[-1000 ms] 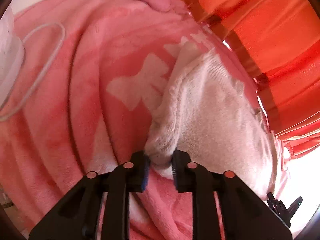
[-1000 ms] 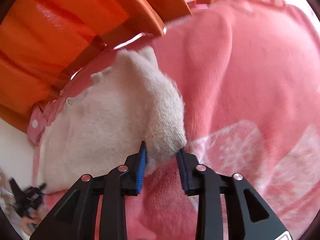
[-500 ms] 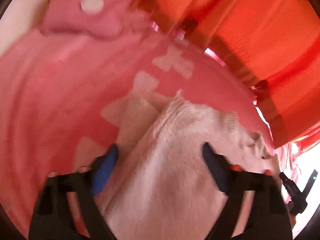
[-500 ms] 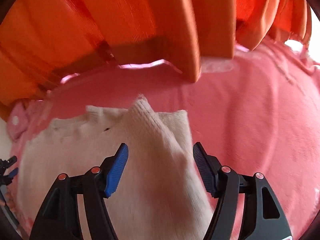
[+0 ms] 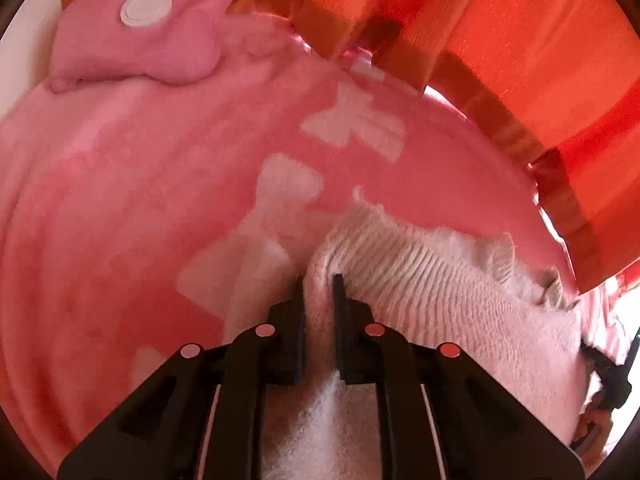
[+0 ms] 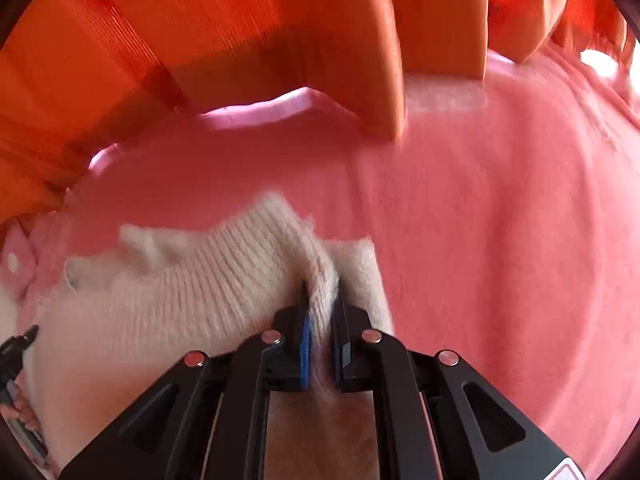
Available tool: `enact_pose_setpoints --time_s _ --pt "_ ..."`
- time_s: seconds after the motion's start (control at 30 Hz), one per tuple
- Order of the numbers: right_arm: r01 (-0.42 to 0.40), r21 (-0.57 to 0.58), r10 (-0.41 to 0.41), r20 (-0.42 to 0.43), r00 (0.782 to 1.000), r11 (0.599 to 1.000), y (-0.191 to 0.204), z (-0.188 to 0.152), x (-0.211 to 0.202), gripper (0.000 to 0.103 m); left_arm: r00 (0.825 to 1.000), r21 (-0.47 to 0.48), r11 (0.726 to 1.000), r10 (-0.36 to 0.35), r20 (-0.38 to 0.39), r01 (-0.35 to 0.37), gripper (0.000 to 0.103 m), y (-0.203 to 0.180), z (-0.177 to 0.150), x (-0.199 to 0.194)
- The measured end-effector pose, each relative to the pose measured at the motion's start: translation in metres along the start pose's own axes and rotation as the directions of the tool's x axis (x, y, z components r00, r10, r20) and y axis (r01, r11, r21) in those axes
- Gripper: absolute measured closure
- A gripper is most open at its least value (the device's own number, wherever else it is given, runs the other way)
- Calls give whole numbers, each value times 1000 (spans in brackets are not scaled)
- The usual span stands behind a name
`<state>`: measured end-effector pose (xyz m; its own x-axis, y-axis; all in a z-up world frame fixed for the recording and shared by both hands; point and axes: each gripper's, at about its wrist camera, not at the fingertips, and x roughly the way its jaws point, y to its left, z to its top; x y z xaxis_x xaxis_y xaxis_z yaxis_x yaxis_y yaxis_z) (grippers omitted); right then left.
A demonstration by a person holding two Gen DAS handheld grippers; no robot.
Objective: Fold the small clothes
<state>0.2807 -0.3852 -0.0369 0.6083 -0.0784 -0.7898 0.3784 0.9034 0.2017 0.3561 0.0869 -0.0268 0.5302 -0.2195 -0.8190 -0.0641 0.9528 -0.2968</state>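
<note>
Fingers of left gripper (image 5: 319,280) and right gripper (image 6: 321,286) pinch the fuzzy cream knit garment (image 5: 440,292) on the pink fleece blanket (image 5: 120,200), orange curtain (image 6: 200,32) at twelve o'clock.

Hidden, cropped and blurred parts of a white knitted garment on a pink blanket, seen from my two grippers.

The fold of sweater (image 5: 448,292) pinched in my left gripper (image 5: 319,292) is hidden between the closed fingers, and its lower part runs off the bottom edge. My right gripper (image 6: 320,300) likewise covers the bunched knit (image 6: 180,300) it clamps. The far cuff (image 6: 276,208) and the orange curtain (image 6: 240,32) are smeared by blur there. At the left view's right edge, a small dark object (image 5: 608,376) is cropped and too small to identify. The blanket (image 5: 120,200) is cut off all round.
</note>
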Motion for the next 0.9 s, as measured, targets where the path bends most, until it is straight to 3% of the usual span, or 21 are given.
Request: enact_pose_setpoints --time_s 0.07,0.1,0.17,0.2,0.23,0.3,0.37,0.4,0.43,0.47,0.5,0.53,0.6,0.73,0.77,0.8,0.9 --pt "-30 28 28 59 998 999 6 0 -30 88 999 23 1000 3 33 -3 87 -5 -4 -15" --pt "-18 0 18 133 991 1000 15 -5 -58 88 999 33 999 10 45 -12 84 -8 -7 -26" --pt "-34 -40 42 218 975 999 34 -17 -94 85 994 56 998 14 105 -20 69 -17 -17 -56" --pt "-76 -70 90 223 971 995 46 -25 -106 85 991 58 998 -10 137 2 55 -23 -25 -72" --pt "-134 -114 155 199 968 984 63 -39 -112 85 988 58 998 -27 151 18 49 -27 -30 -84" --pt "-197 -198 223 115 968 960 98 -68 -109 85 985 85 994 -85 149 73 46 -49 -53 -104" --pt "-220 -286 217 -42 975 933 133 -109 -76 85 993 108 990 -100 71 92 37 -69 -85 -99" --pt "-220 -301 196 -109 975 928 141 -123 -59 85 995 112 990 -91 31 87 37 -74 -94 -90" --pt "-178 -327 152 -102 983 928 147 -139 -51 85 998 115 991 -67 -20 69 39 -77 -106 -79" --pt "-135 -357 128 -42 991 925 151 -144 -63 85 999 122 992 -12 -41 17 42 -77 -120 -74" --pt "-126 -380 118 -46 992 916 156 -145 -75 85 1000 146 989 4 -8 -3 43 -77 -126 -80" --pt "-165 -368 163 -36 986 915 155 -145 -92 85 1000 177 984 19 19 -22 42 -79 -131 -92" --pt "-215 -329 228 0 974 919 144 -146 -116 84 1000 152 988 5 7 -7 40 -73 -137 -103" --pt "-175 -336 144 -117 983 925 136 -176 -72 85 1000 140 990 21 -7 -20 38 -63 -148 -93" --pt "-165 -346 144 -86 986 924 138 -177 -80 87 999 145 989 36 -9 -34 38 -64 -150 -97" --pt "-156 -345 124 -114 986 926 142 -177 -88 87 999 143 989 39 -15 -36 39 -65 -150 -102" --pt "-254 -292 235 -99 967 922 147 -163 -124 83 999 60 998 -30 13 29 38 -48 -151 -133"
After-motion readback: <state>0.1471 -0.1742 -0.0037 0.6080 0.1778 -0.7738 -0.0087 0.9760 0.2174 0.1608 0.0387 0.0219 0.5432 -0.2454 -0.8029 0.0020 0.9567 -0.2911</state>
